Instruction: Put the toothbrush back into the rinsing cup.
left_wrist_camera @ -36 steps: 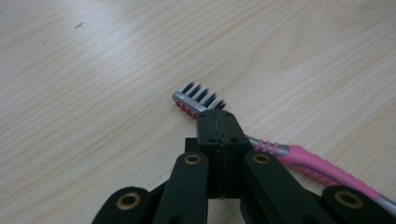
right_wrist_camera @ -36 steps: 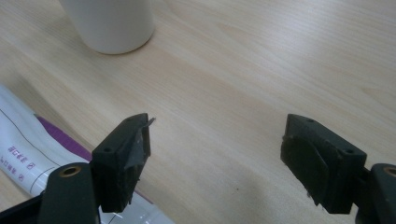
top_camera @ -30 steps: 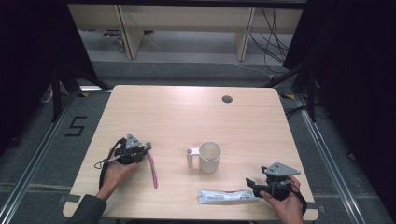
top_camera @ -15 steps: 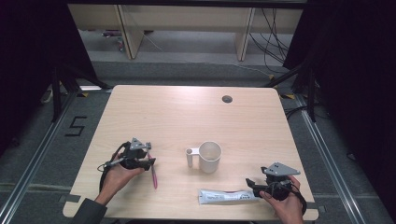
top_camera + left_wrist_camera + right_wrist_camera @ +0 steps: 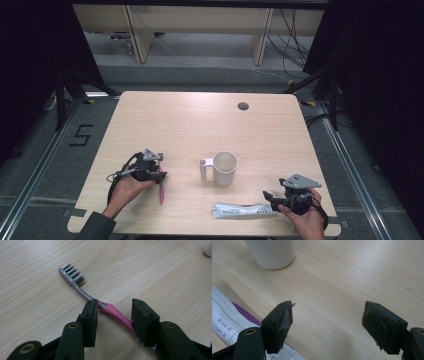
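A pink toothbrush [image 5: 161, 189] with dark bristles lies flat on the wooden table [image 5: 200, 125] at front left. My left gripper [image 5: 159, 176] is low over it. In the left gripper view its jaws [image 5: 113, 303] straddle the toothbrush handle [image 5: 112, 311]; they have just been closing, with a gap still visible at the pads. A white mug [image 5: 225, 167] stands mid-table. A white toothpaste tube [image 5: 240, 210] lies near the front edge. My right gripper [image 5: 268, 196] rests at the tube's right end, open wide [image 5: 329, 306] over bare wood, with the tube [image 5: 224, 320] beside its left jaw.
The mug [image 5: 272, 252] stands just beyond the right gripper. A small dark grommet hole [image 5: 243, 106] sits at the table's far side. Beyond the far edge are shelf legs and cables on the floor. The table's front edge runs close to both hands.
My left gripper has shifted slightly right and down onto the toothbrush, and its jaws now stand wider, around the handle. The right hand, tube and mug have not moved.
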`<state>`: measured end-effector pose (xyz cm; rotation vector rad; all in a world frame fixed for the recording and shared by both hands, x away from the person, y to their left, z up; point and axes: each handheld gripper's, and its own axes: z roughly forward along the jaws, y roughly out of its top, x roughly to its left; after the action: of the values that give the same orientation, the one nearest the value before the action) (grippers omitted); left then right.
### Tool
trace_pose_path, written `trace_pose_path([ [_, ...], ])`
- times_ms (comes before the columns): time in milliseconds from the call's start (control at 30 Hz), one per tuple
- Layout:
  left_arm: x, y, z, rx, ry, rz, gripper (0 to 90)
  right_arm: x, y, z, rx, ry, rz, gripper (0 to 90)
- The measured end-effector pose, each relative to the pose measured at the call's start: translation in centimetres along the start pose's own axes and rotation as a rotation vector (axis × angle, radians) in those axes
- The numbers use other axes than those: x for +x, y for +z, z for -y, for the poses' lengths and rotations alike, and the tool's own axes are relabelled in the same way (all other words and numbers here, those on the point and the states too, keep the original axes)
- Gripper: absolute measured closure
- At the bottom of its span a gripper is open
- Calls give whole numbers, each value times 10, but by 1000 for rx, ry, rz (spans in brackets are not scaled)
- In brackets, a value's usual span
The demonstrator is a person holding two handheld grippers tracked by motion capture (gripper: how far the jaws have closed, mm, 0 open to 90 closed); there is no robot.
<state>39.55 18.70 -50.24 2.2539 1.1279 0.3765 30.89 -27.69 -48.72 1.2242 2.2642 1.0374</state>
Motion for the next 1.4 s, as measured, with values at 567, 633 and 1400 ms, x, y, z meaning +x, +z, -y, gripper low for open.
trace_pose_path([
  [567, 15, -3, -15, 177, 61, 29, 713, -2, 1, 0, -19, -44, 3, 254],
  [633, 16, -2, -17, 192, 53, 32, 719, -2, 1, -1, -21, -50, 11, 253],
  [1400, 19, 6, -44, 456, 138, 55, 806, 0, 2, -1, -23, -46, -2, 254],
])
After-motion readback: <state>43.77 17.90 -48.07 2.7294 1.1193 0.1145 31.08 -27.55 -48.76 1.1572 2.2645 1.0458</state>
